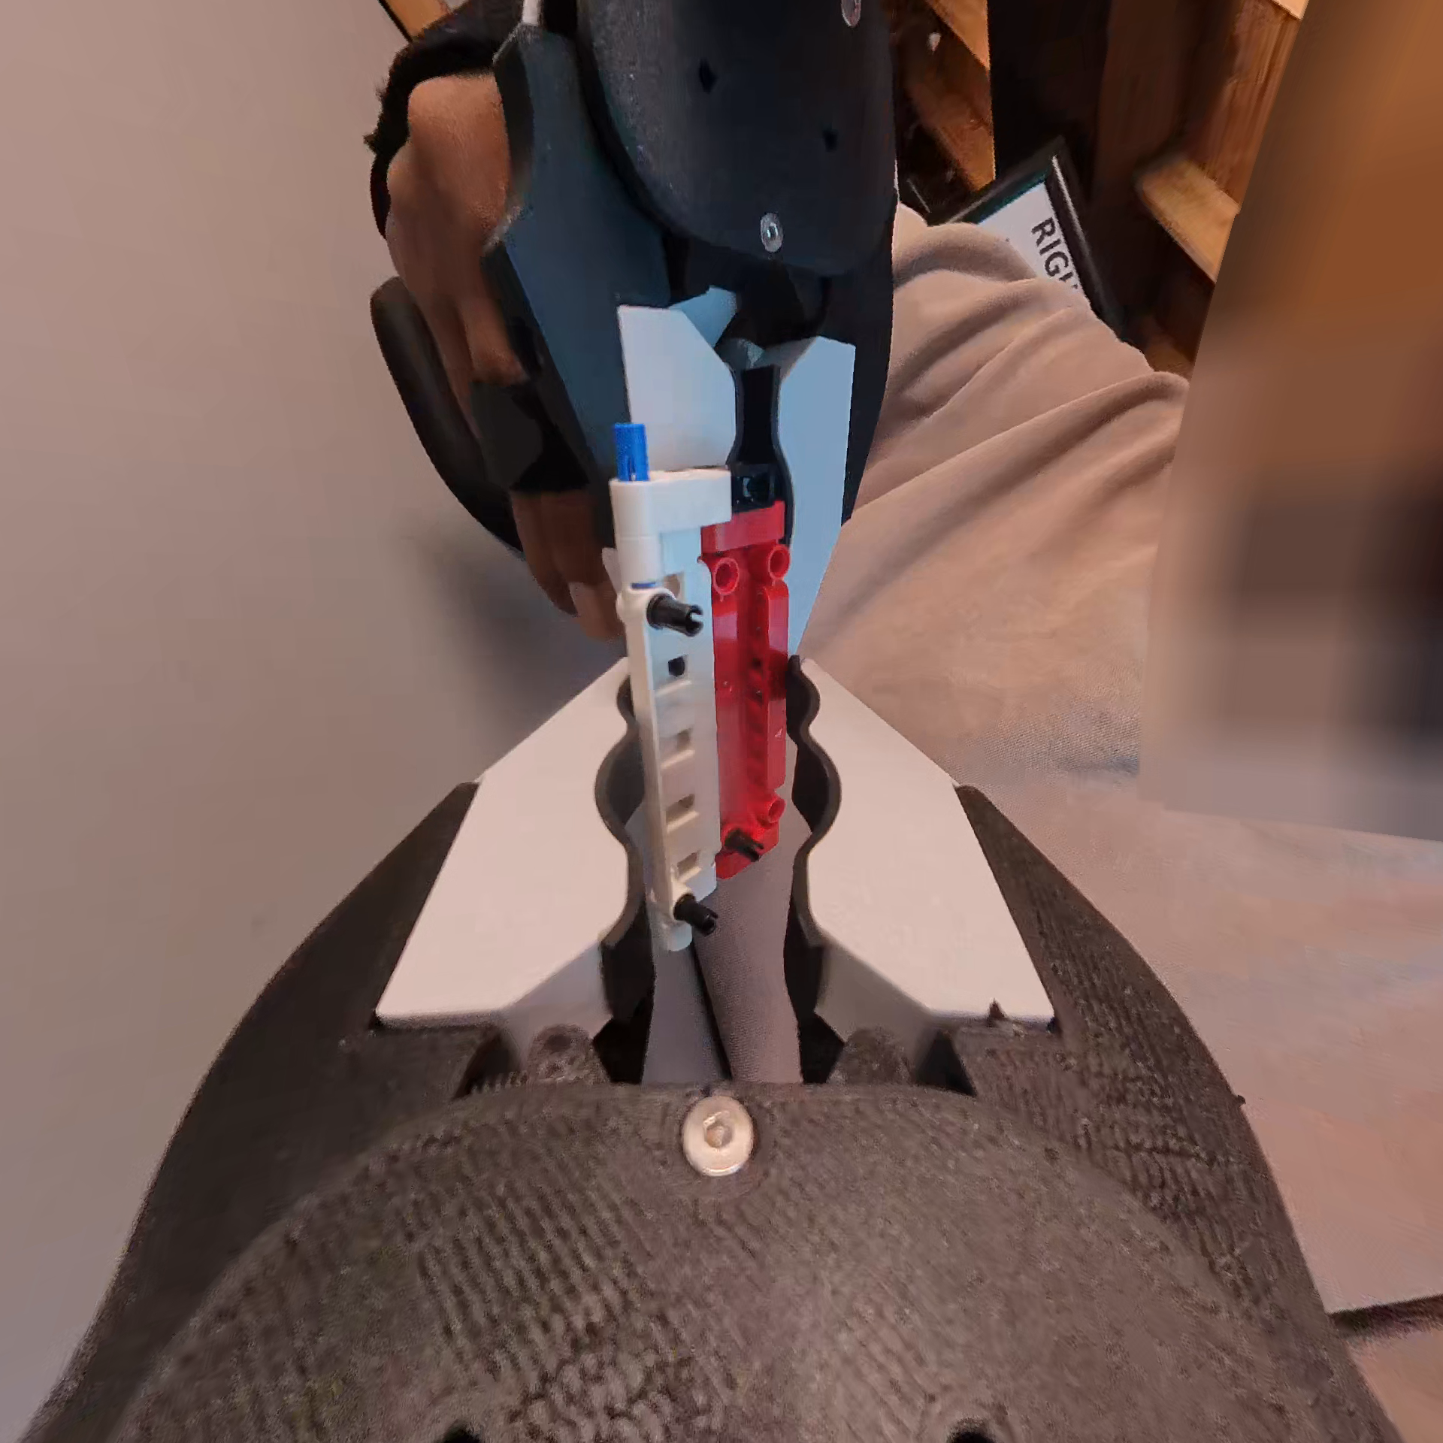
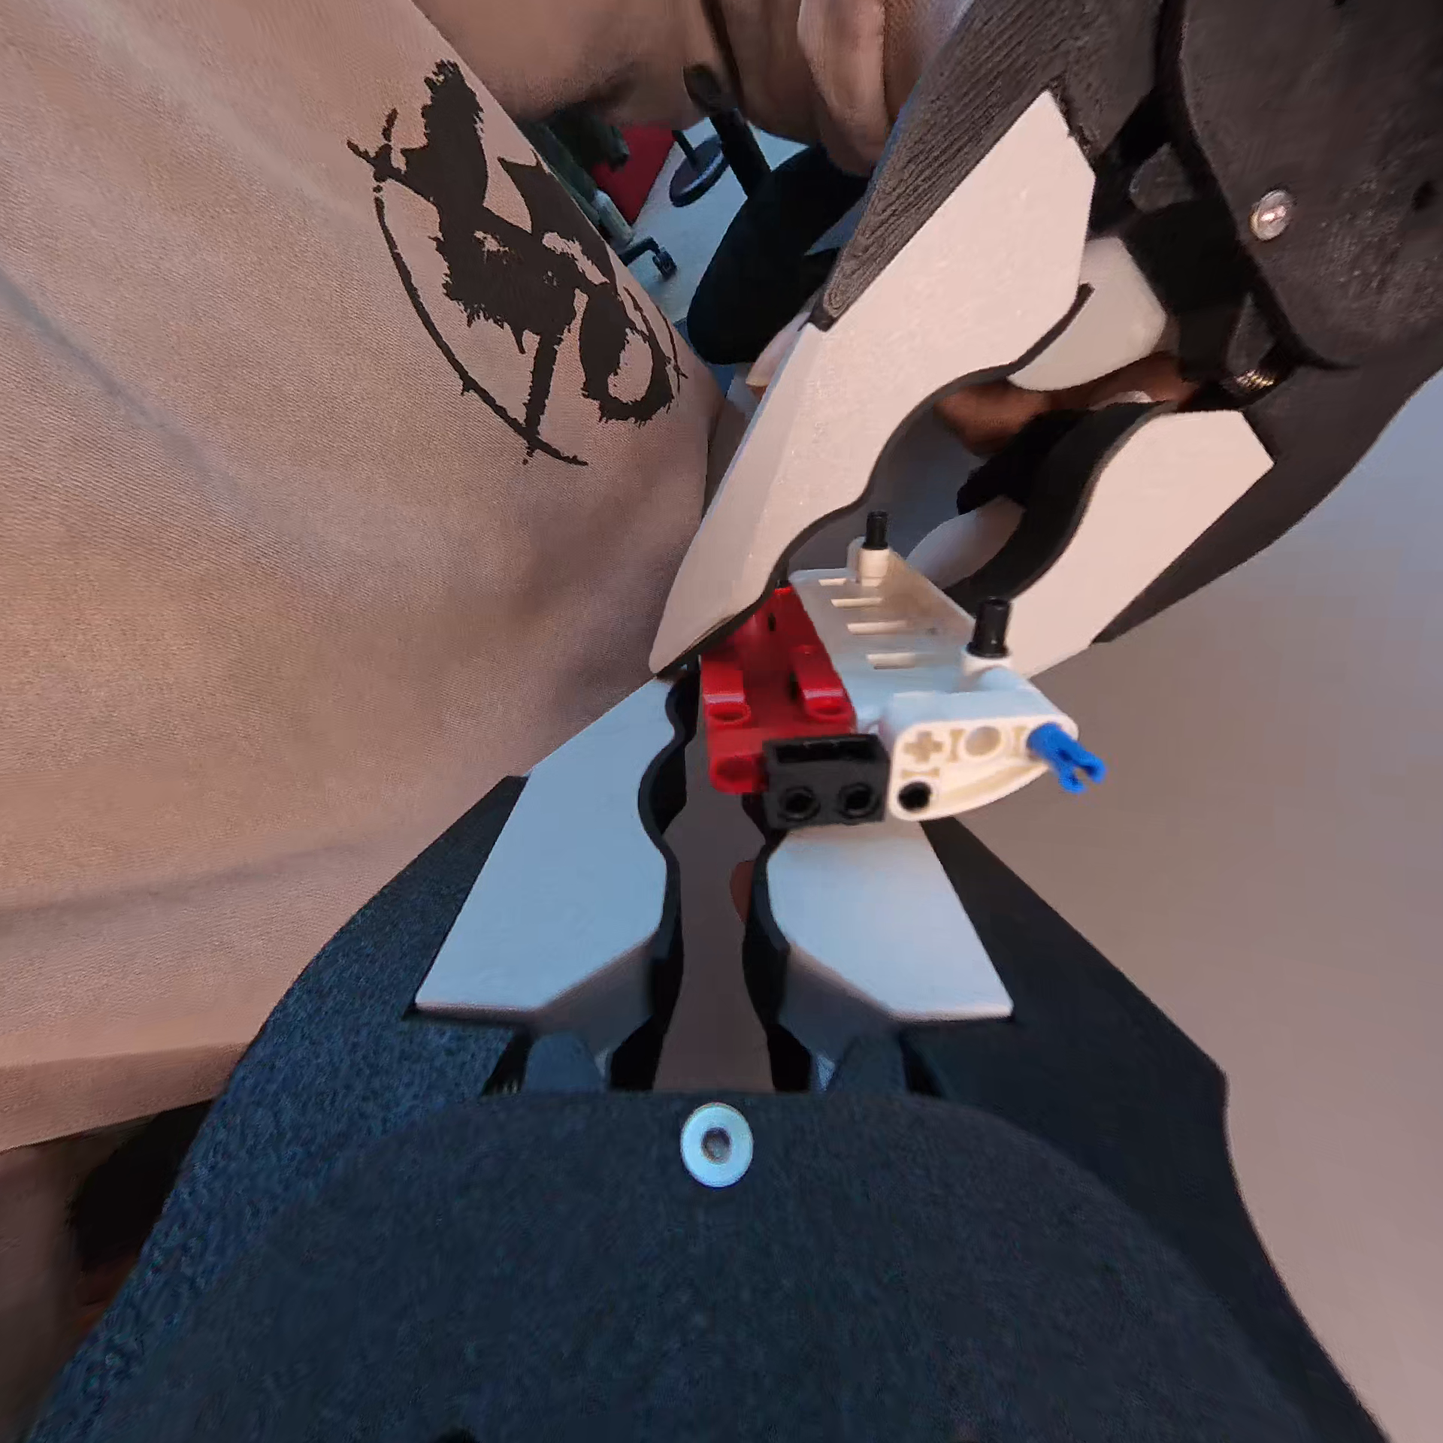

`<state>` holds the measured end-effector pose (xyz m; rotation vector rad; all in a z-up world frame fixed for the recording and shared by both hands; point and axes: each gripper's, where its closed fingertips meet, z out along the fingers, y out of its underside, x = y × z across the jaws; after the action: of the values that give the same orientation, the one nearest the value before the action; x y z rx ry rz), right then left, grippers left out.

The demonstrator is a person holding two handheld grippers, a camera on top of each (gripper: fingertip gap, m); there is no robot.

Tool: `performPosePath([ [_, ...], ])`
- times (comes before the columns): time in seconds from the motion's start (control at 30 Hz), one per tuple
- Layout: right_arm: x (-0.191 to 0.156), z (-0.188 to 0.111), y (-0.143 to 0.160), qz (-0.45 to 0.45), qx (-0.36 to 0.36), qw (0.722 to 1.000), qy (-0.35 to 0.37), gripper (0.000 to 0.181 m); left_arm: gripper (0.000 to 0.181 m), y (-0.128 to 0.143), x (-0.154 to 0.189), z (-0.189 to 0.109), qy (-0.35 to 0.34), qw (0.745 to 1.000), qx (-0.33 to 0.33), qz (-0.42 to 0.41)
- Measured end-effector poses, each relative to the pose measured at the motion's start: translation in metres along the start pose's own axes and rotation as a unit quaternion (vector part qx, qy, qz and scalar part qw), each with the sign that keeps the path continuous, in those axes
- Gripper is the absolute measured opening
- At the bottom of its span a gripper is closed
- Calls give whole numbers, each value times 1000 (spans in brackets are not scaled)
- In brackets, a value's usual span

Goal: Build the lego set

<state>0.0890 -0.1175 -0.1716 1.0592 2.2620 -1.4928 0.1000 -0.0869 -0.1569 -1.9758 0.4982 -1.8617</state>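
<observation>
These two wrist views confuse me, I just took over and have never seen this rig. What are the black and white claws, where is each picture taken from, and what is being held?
There is no robot arm here. A person holds one hand-held gripper in each hand, and each has a camera looking forward along its two white fingers.

In the left wrist view, the big fingers at the bottom belong to the left hand-held gripper; the one reaching down from the top is the right hand-held gripper, with the person's hand on its handle.

The right wrist view is the reverse: its own fingers are at the bottom, the left one comes in from the upper right.

Both are shut on one lego assembly, held in the air: a red brick, a white beam, a black brick, and a blue pin at one end. The tan cloth behind is the person's shirt.
</observation>
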Motion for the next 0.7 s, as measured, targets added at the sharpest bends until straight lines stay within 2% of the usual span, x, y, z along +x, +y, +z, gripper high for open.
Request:
performPosePath([
  [0.07, 2, -8, 1, -6, 0, 1000, 9, 4, 22, 1, -1, -6, -2, 1000, 11, 16],
  [0.1, 4, -15, 0, -10, 9, 1000, 21, 4, 8, 0, -2, -11, -5, 999, 24, 24],
  [0.2, 18, -42, 1, -34, 38, 995, 91, 4, 8, -10, -4, -31, -43, 991, 95, 78],
  [0.3, 23, -62, -4, -32, 119, 983, 138, 4, 8, -1, -20, -45, -149, 974, 72, 156],
  [0.4, 24, -69, -5, -52, 149, 972, 176, 4, 8, 6, -32, -51, -217, 956, 41, 191],
  [0.53, 30, -69, -12, -47, 105, 971, 212, 4, 8, 11, -46, -43, -265, 942, 3, 204],
  [0.7, 46, -60, -8, -10, -3, 975, 220, 4, 8, 9, -56, -35, -291, 933, -17, 212],
])
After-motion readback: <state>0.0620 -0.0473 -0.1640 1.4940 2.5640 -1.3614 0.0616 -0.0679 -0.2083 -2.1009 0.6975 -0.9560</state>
